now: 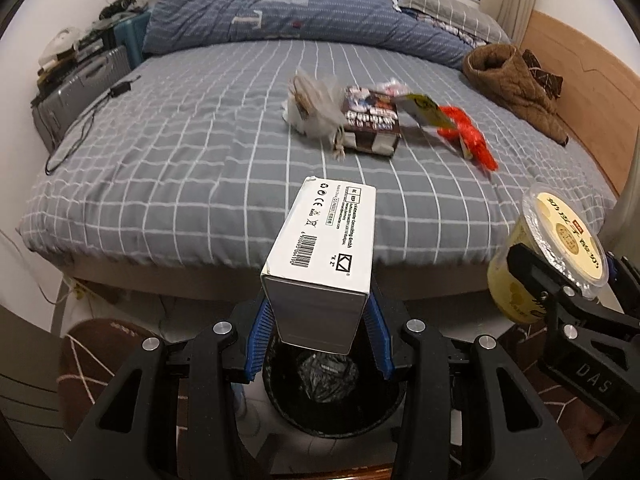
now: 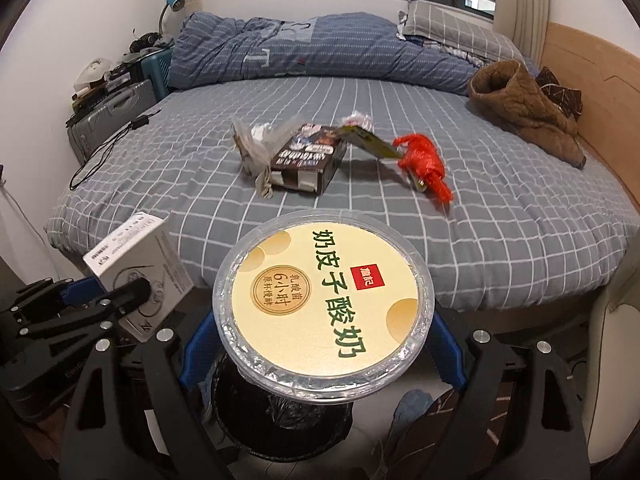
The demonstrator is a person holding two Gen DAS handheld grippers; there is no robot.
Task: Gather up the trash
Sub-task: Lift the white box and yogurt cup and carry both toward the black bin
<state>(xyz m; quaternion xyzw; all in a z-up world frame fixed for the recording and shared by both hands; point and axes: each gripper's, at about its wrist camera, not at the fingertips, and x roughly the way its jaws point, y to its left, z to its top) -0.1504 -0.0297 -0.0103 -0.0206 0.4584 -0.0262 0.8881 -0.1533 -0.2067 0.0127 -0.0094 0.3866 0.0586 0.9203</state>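
Note:
My left gripper (image 1: 318,338) is shut on a white cardboard box (image 1: 324,252), held above a black trash bin (image 1: 332,404) lined with a black bag. The box also shows in the right wrist view (image 2: 140,264). My right gripper (image 2: 320,356) is shut on a yellow yogurt cup (image 2: 324,296) with a foil lid, above the same bin (image 2: 280,424). The cup shows at the right of the left wrist view (image 1: 548,256). On the bed lie a dark printed box (image 1: 370,120), a clear crumpled wrapper (image 1: 316,106), a yellow card (image 1: 426,108) and a red plastic bag (image 1: 468,136).
The bed has a grey checked sheet (image 1: 180,160), a blue duvet (image 1: 280,12) at the back and a brown garment (image 1: 516,88) at the right by the wooden headboard (image 1: 576,80). A grey suitcase (image 1: 76,92) and a black cable (image 1: 80,128) are at the left. A brown rug (image 1: 92,360) lies on the floor.

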